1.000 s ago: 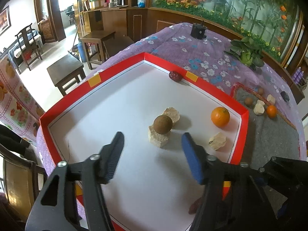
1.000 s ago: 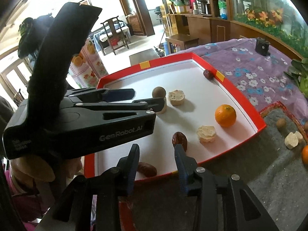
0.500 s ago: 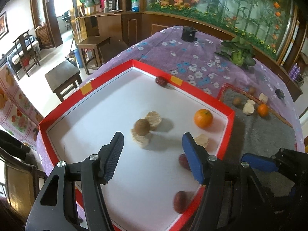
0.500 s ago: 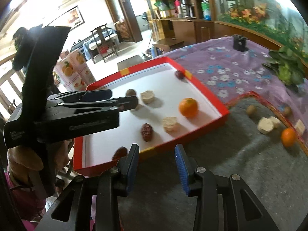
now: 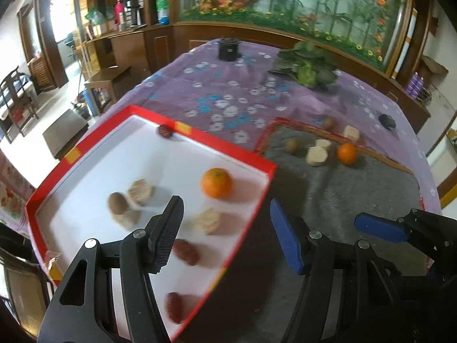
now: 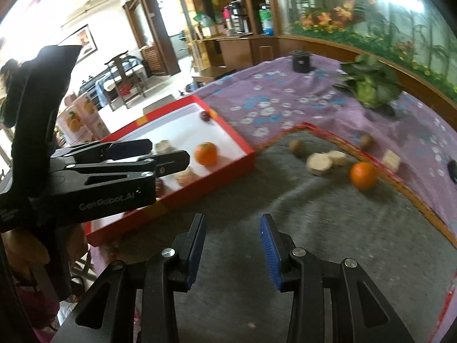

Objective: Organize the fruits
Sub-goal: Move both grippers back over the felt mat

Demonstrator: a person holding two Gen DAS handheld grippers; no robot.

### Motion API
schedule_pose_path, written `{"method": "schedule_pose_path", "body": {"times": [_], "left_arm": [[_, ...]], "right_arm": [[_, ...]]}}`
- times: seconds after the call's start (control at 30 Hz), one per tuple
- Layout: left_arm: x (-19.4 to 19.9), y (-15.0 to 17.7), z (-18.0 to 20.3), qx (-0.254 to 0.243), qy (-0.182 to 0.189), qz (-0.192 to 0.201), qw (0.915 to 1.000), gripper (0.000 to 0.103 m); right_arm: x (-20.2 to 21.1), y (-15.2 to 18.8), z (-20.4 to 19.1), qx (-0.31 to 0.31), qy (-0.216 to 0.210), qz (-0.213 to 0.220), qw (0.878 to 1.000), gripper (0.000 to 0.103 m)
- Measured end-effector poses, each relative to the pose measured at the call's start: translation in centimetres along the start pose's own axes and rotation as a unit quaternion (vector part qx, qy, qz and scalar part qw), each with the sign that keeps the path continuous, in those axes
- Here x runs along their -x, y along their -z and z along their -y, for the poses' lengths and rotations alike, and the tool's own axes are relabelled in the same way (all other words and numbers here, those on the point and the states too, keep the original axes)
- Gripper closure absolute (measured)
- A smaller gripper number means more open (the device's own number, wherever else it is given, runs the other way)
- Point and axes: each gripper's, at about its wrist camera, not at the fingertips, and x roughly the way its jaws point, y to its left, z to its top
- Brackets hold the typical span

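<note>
A red tray with a white floor holds an orange, a brown round fruit, pale chunks and dark red dates. To its right, a grey mat carries another orange, pale chunks and a brown fruit. My left gripper is open and empty over the tray's right rim. My right gripper is open over the bare grey mat, with nothing between its fingers. The mat's orange lies ahead of it to the right.
The table wears a purple floral cloth. On it, beyond the mat, stand a black cylinder, a leafy green plant and a small black object. Wooden stools stand on the floor to the left. A person is at the far left.
Both grippers have swung to the right, from over the tray toward the grey mat. The tray has slid left in both views. Neither gripper took hold of anything.
</note>
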Motion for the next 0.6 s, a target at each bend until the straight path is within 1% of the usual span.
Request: {"method": "schedule_pose_path", "body": {"times": [0.1,0.3,0.5,0.6], "left_arm": [[-0.4,-0.3,1.2,-0.007,0.007,-0.001,1.0,0.039],[-2.2,-0.7,3.5,-0.02,0.019,-0.019,0.9994,0.039],[-4.2,-1.5,5.8,-0.031,0.038,-0.041,0.998,0.039],[-5.0,-2.0,6.9,-0.032,0.047,-0.045,0.9974,0.039]], "right_arm": [[0.5,0.4,1.6,-0.016,0.006,0.002,1.0,0.064],[0.9,0.9,4.4,-0.038,0.025,0.003,0.999,0.063],[1.1,0.9,7.2,-0.058,0.036,0.005,0.998,0.063],[1.1,0.9,8.2,-0.063,0.039,0.004,0.997,0.063]]}}
